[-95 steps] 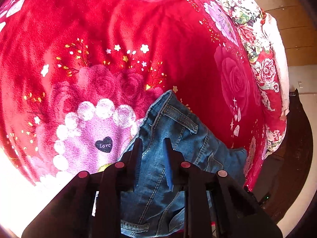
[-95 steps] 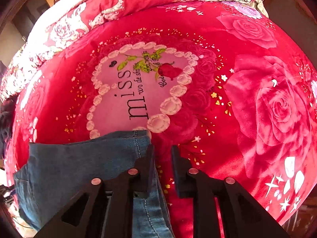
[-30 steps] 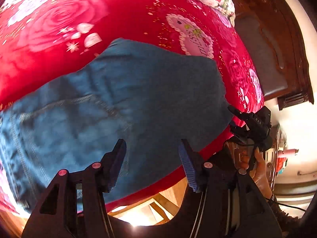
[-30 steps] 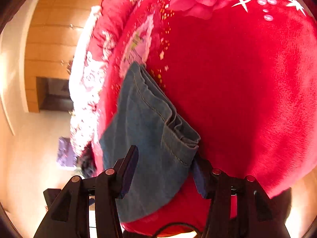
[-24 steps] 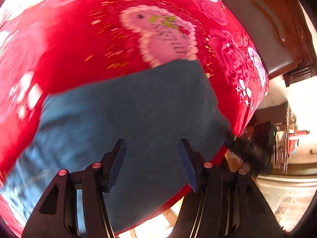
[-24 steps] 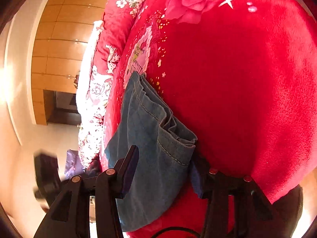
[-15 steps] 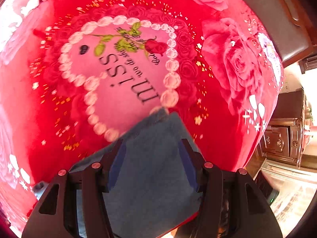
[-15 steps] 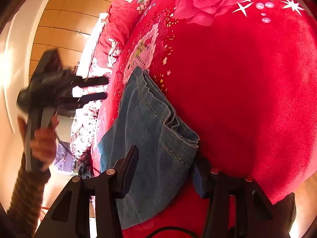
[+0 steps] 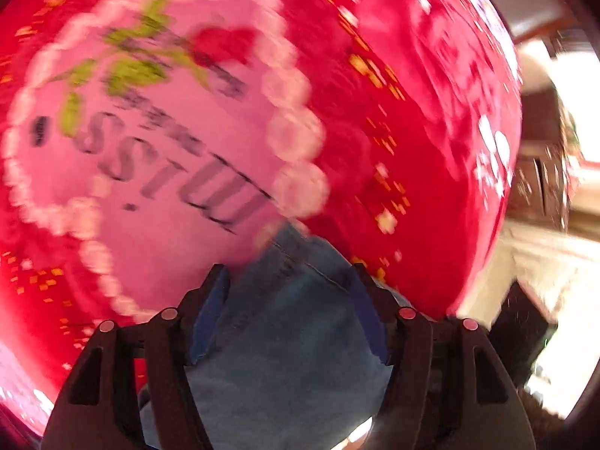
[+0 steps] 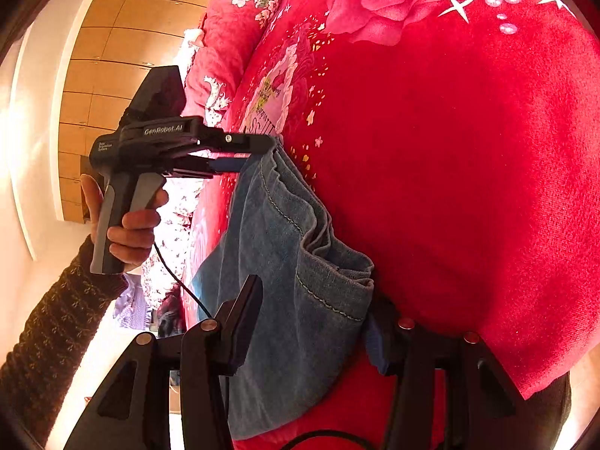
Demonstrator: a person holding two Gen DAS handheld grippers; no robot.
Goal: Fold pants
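Note:
The blue denim pants (image 10: 285, 262) lie folded on a red floral blanket (image 10: 468, 168). My right gripper (image 10: 311, 307) is open, its jaws wide on either side of the near hem corner of the pants. My left gripper (image 9: 288, 288) is open over the far corner of the pants (image 9: 292, 330); the denim lies between its jaws. In the right wrist view the left gripper (image 10: 255, 153) reaches in from the left, held by a hand, with its tips at the pants' far corner. The left wrist view is blurred.
A pink heart print with "miss" lettering (image 9: 161, 142) lies just beyond the pants. The blanket's edge drops off to dark furniture (image 9: 540, 172) at the right. Wooden wardrobe panels (image 10: 112, 56) and floral bedding (image 10: 210, 86) stand behind the bed.
My left gripper swung across the pants to their far corner near the heart print and moved closer to it. My right gripper stayed open at the near hem corner.

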